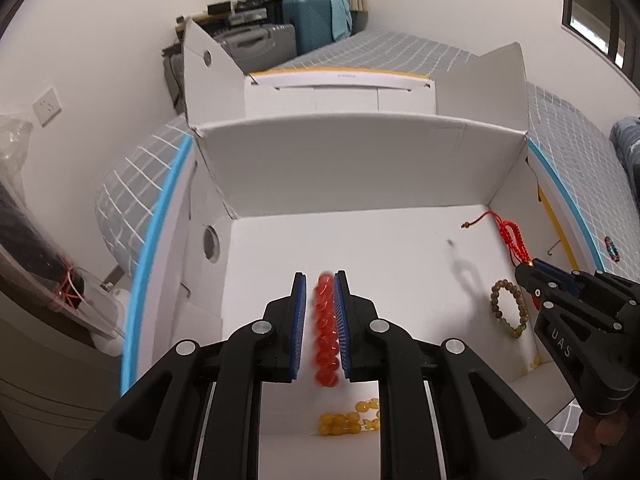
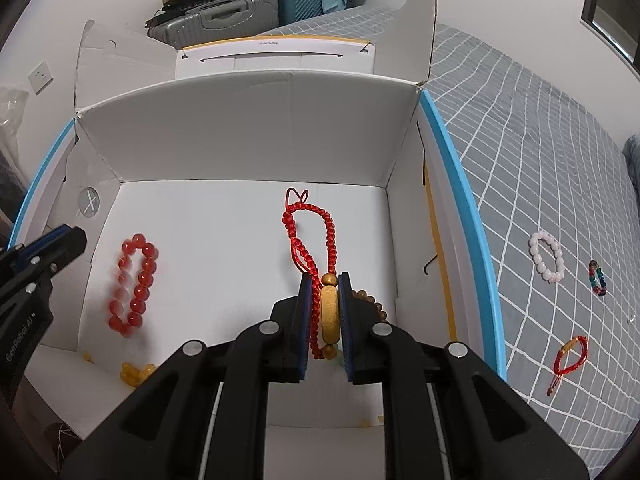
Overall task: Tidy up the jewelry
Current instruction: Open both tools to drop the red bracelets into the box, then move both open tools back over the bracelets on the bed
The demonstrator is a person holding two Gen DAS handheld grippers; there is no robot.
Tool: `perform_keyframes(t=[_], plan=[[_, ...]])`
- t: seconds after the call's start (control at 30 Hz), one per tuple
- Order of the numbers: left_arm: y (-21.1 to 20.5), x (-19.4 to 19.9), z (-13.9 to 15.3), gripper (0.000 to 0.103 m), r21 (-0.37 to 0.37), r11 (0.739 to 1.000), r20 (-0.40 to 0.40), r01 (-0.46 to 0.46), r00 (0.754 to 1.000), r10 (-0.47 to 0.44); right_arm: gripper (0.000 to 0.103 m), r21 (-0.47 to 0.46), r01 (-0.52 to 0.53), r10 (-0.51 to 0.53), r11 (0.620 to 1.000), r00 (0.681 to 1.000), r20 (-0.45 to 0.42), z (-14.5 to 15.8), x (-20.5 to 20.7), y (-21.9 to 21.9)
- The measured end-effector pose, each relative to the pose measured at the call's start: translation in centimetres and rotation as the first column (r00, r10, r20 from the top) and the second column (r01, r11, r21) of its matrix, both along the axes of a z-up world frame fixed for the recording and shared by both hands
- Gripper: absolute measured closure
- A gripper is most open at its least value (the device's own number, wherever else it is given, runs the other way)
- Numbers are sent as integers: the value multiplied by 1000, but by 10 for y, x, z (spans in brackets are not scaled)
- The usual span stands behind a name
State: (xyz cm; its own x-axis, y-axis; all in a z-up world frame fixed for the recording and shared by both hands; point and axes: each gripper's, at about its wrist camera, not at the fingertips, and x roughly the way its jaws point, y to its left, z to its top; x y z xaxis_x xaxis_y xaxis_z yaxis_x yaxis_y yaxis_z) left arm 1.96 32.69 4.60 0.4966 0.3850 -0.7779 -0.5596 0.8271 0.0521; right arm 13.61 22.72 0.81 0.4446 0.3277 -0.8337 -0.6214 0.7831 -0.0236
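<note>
Red glass-like bead bracelet [image 1: 327, 330] is pinched in the left gripper [image 1: 321, 280] over the white box [image 1: 360, 168], while the right gripper [image 2: 325, 280] clamps a red cord bracelet [image 2: 316, 240] at the box's 3 o'clock side.

The left claw [image 1: 320, 280] points forward and down, its blue pads [image 1: 299, 320] drawn nearly together with little gap. The right claw [image 2: 325, 280] does likewise, narrowly closed, its tip just right of the left claw.

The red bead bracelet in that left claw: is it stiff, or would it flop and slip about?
The red bead bracelet probably flops: it hangs as a loose loop from the left gripper. Its glossy round beads look slippery and could roll once dropped in the white box.
</note>
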Motion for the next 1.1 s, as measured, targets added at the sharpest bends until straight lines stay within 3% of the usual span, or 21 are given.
perform_keyframes(t=[0.13,0.17,0.27,0.37,0.63,0.97,1.1], plan=[[1,0,-1,87,-11,1000,-5,-2,1000,2,86,-3,-4,4,1000,1000,18,2,-3,1],[2,0,-1,85,-14,1000,-6,-3,1000,3,81,2,-5,5,1000,1000,22,3,-5,0],[3,-2,2,65,-15,1000,8,-13,1000,14,63,14,-6,5,1000,999,39,7,-7,-2],[3,-6,8,44,-5,1000,33,-27,999,28,56,25,-12,11,1000,999,52,12,-10,-2],[4,-11,17,23,8,999,58,-44,997,43,29,77,-14,7,997,995,100,30,-19,-9],[-18,-8,37,9,27,1000,105,-10,994,7,10,137,34,-55,990,986,154,58,-21,-44],[-35,0,43,7,39,999,119,13,993,-18,8,134,65,-91,989,976,196,66,-21,-65]])
